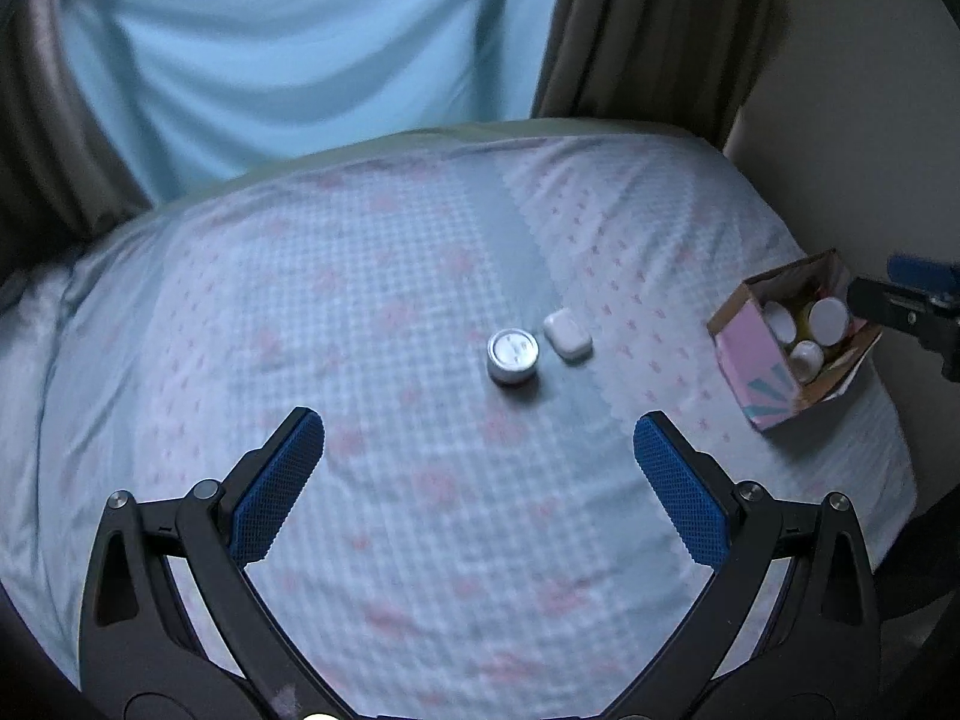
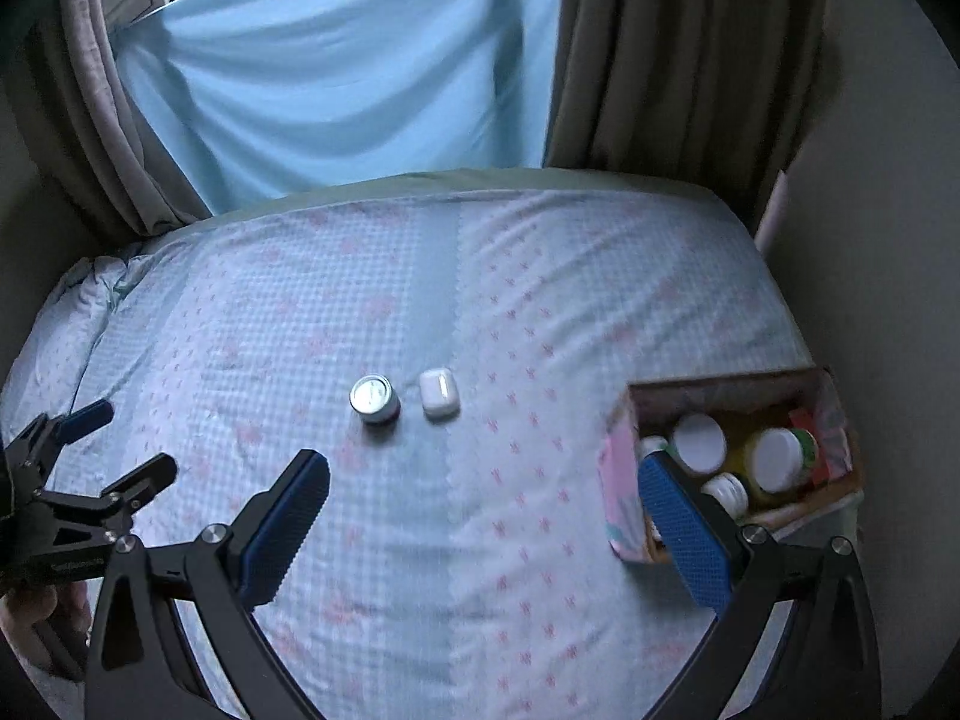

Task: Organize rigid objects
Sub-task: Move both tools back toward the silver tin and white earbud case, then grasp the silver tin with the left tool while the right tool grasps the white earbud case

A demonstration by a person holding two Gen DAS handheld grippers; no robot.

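A small round jar with a silver lid (image 1: 512,357) stands on the bed beside a white earbud case (image 1: 567,332); both also show in the right wrist view, the jar (image 2: 374,399) left of the case (image 2: 437,391). A cardboard box (image 1: 757,360) at the right holds several white-lidded jars (image 1: 828,317); the box shows in the right wrist view (image 2: 618,468) too. My left gripper (image 1: 479,429) is open and empty, short of the jar. My right gripper (image 2: 483,474) is open and empty, its right finger in front of the box.
The bed (image 2: 480,540) has a light blue and pink patterned sheet. Brown curtains (image 2: 672,60) and a pale blue cloth (image 2: 336,72) hang behind it. A wall (image 2: 870,270) stands to the right. The left gripper shows at the left in the right wrist view (image 2: 114,444).
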